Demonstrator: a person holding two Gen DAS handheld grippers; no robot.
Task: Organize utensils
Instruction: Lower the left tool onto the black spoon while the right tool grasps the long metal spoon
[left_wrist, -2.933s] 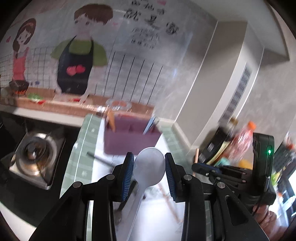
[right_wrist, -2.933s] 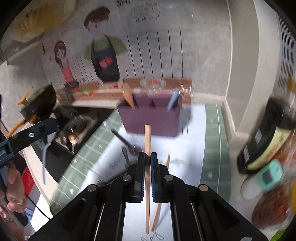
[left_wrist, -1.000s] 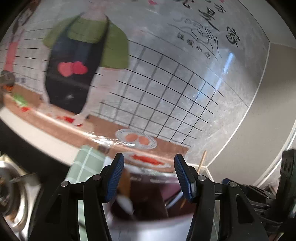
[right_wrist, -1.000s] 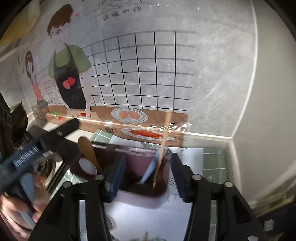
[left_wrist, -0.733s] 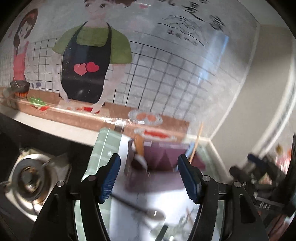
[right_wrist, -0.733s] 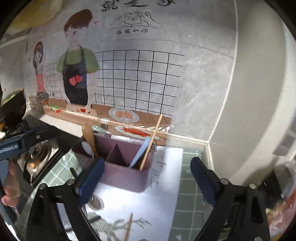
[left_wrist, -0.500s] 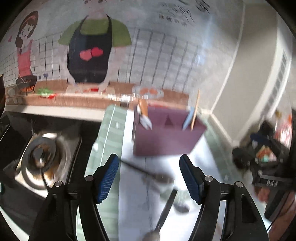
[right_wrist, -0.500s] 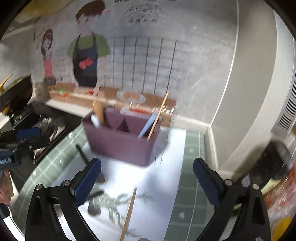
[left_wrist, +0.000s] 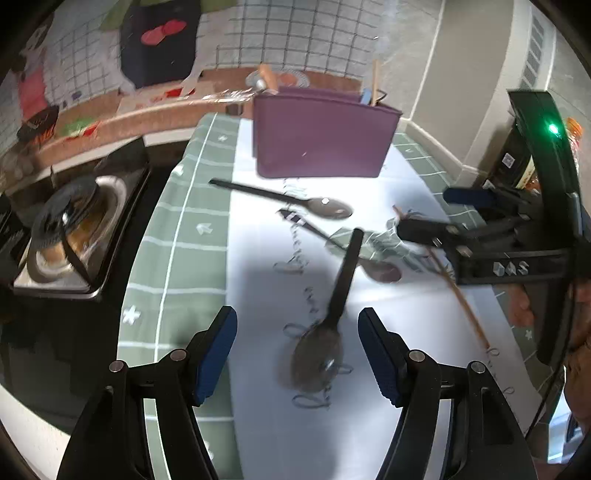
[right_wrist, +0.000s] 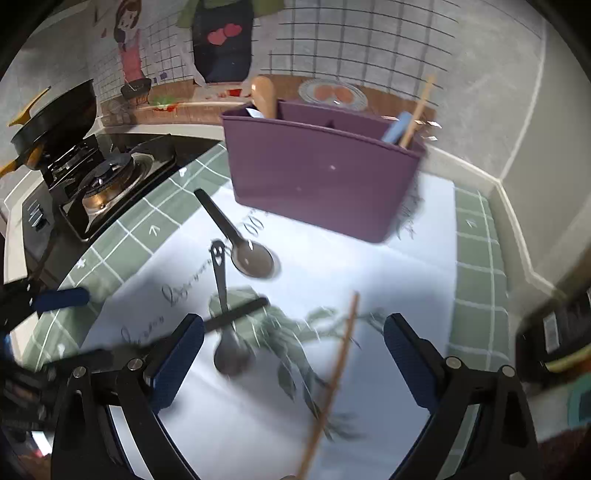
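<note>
A clumsy pick is the risk: the spoon (left_wrist: 325, 332) between the left tool's (left_wrist: 297, 352) jaws has its handle laid over a second spoon (left_wrist: 380, 271), which could be dragged along. The chopstick (right_wrist: 332, 376) ahead of the right tool (right_wrist: 293, 363) is thin and flat on the desk (right_wrist: 369, 280), so it may be missed. Both tools are tilted downward, jaws apart and empty, having just been opening. The holder (right_wrist: 317, 177) stands further ahead.

A caddy (right_wrist: 321, 181) stands at the back edge of the mat (right_wrist: 369, 288), a chopstick (right_wrist: 417, 110) in its right compartment. Three spoons (left_wrist: 325, 206) lie before it; another chopstick (right_wrist: 332, 380) lies right of them. A stove (right_wrist: 107, 177) sits left of the mat.
</note>
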